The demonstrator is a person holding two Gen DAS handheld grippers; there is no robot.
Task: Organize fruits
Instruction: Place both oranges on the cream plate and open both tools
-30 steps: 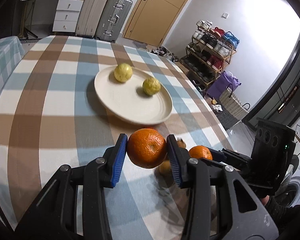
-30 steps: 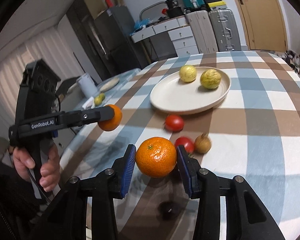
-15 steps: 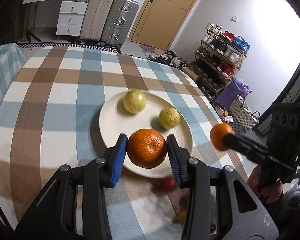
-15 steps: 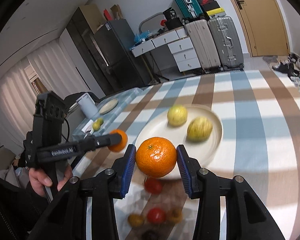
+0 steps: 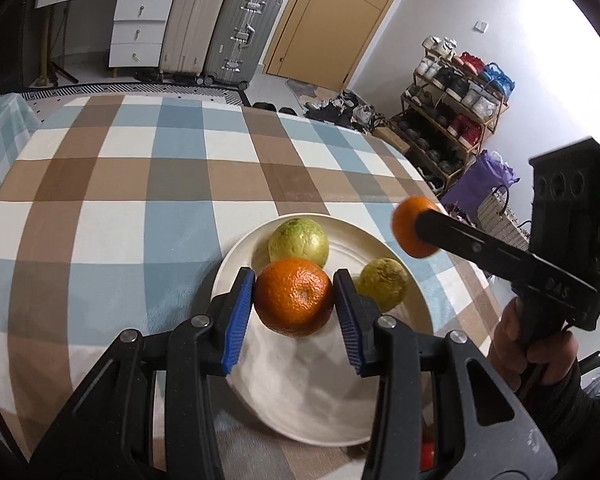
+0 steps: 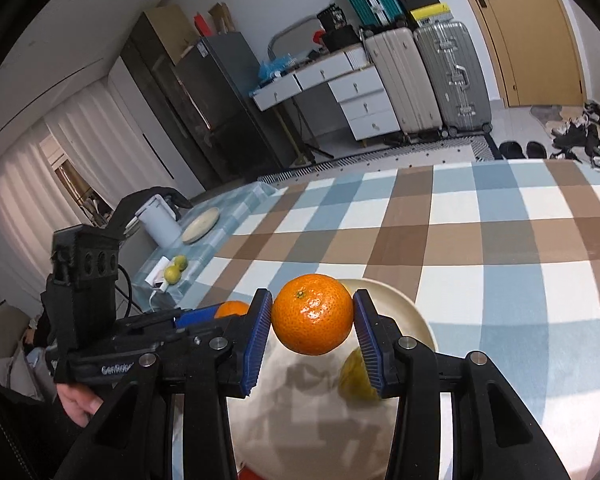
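A plate (image 5: 416,344) sits on the table (image 5: 112,216) with two fruits (image 5: 298,240) at its far side. An orange (image 5: 294,298) hangs above it, another orange (image 6: 312,314) to the right.

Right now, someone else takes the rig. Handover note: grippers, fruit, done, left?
Left gripper: shut on an orange, held above the near part of the cream plate.
Right gripper: shut on a second orange, also over the plate.
Done: two yellow-green fruits lie on the plate's far side.
Left: set both oranges down on bare plate, clear of those two, then open the jaws. Something red shows at the plate's near edge, largely hidden; check the table there for more loose fruit.
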